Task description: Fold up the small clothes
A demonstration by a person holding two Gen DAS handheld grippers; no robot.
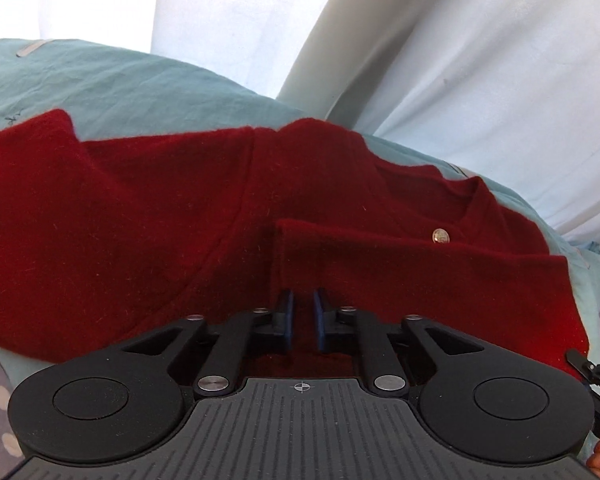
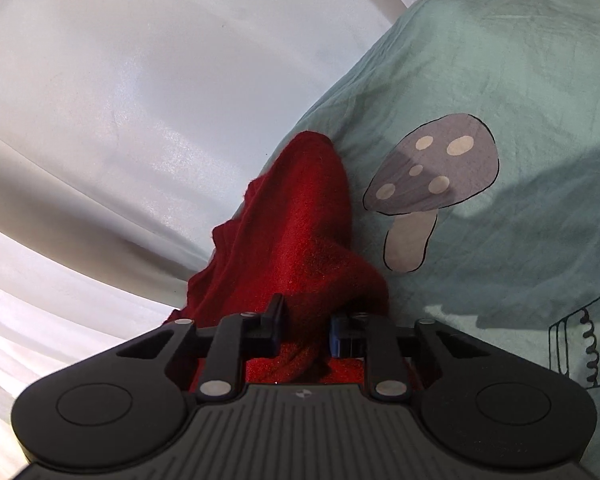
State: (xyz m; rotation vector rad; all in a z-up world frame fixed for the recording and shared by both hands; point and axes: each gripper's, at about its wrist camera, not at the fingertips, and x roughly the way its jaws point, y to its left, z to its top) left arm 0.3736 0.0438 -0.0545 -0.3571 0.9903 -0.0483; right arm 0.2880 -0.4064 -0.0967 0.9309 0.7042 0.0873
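The red fuzzy cardigan point(image 1: 140, 220) with a metal button point(image 1: 440, 236) lies ahead of the closed left gripper point(image 1: 302, 312); the right gripper point(image 2: 304, 328) clamps a bunched fold.

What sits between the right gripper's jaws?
A bunched fold of the red cardigan, pinched by the right gripper; the right wrist view shows it.

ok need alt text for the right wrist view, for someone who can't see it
The right gripper has its fingers closed on a bunched fold of a red knit garment, which stretches away from the camera. It lies on a pale green sheet printed with a grey mushroom, with white curtain fabric on the left.
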